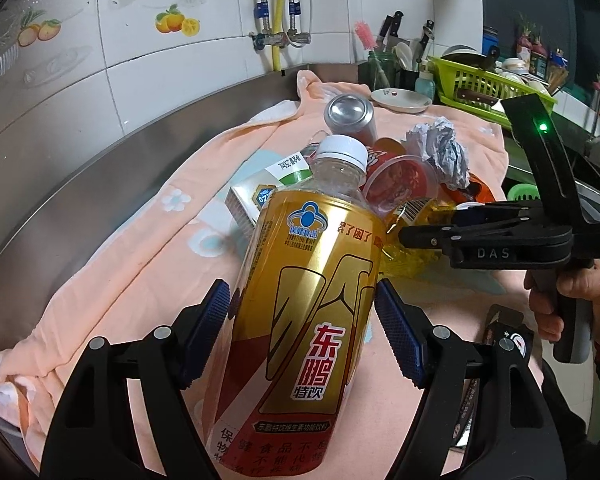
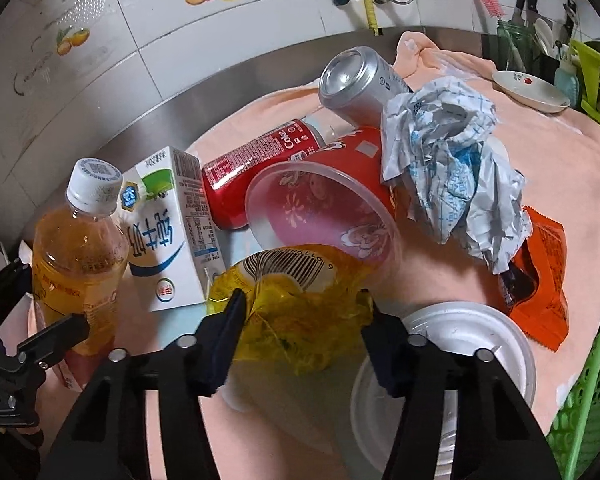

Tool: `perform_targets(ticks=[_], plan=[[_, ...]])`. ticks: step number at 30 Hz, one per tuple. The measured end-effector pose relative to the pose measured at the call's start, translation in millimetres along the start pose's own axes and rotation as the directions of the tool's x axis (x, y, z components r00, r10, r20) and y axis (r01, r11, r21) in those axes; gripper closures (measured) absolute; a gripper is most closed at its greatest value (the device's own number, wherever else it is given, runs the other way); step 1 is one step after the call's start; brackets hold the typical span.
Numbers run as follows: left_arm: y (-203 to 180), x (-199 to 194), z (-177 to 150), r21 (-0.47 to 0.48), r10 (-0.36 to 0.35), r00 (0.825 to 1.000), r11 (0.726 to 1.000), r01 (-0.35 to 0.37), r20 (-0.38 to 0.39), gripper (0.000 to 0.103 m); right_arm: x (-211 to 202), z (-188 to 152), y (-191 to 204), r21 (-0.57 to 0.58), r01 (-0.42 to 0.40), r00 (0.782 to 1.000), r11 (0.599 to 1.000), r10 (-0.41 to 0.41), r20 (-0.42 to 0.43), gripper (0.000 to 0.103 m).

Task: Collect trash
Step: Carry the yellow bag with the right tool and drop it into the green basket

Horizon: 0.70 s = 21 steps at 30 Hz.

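Observation:
A gold-labelled drink bottle (image 1: 312, 280) with a white cap stands tilted over the peach towel (image 1: 120, 280). My left gripper (image 1: 302, 300) is shut on it, one blue pad on each side of the label. In the right wrist view the same bottle (image 2: 76, 240) is at the left, with the left gripper (image 2: 36, 304) at its base. A crumpled yellow plastic wrapper (image 2: 300, 320) lies between the fingers of my right gripper (image 2: 304, 308), which is shut on it. The left wrist view shows the right gripper (image 1: 408, 236) reaching in from the right onto that wrapper (image 1: 404, 264).
The trash pile holds a milk carton (image 2: 168, 236), a red cola can (image 2: 252, 160), a silver can (image 2: 360, 80), a red plastic cup (image 2: 320, 208), crumpled paper (image 2: 452, 160), an orange packet (image 2: 540, 292) and a white lid (image 2: 460, 340). A green basket (image 2: 588, 380) stands at the right.

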<state>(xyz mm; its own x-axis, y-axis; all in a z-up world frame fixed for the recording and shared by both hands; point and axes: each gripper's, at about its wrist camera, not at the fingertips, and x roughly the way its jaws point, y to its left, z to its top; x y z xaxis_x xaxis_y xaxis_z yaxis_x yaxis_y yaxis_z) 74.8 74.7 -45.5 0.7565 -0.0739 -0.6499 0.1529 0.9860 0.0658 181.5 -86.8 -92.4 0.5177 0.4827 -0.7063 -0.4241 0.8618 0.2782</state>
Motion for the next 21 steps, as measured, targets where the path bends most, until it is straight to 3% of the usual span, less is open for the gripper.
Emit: perform_targets(ticks=[9, 14, 18, 21], plan=[[-2, -7, 1, -0.002, 0.001, 1.000, 1.000, -0.001, 0.009, 0.030, -23, -9, 8, 0.003, -0.019, 0.999, 1.000, 0.019, 0.049, 0.056], [-10, -12, 5, 0.016, -0.010, 1.000, 1.000, 0.010, 0.021, 0.030, -56, -18, 7, 0.000, -0.006, 0.994, 1.000, 0.006, 0.110, 0.056], [-24, -15, 11, 0.038, -0.033, 0.999, 0.999, 0.032, 0.031, 0.031, -86, -25, -8, 0.022, 0.035, 0.988, 0.999, -0.038, 0.151, 0.056], [-37, -16, 16, 0.053, -0.057, 0.998, 0.997, 0.055, 0.038, 0.031, -113, -36, -30, 0.047, 0.119, 0.975, 0.992, -0.126, 0.183, 0.056]])
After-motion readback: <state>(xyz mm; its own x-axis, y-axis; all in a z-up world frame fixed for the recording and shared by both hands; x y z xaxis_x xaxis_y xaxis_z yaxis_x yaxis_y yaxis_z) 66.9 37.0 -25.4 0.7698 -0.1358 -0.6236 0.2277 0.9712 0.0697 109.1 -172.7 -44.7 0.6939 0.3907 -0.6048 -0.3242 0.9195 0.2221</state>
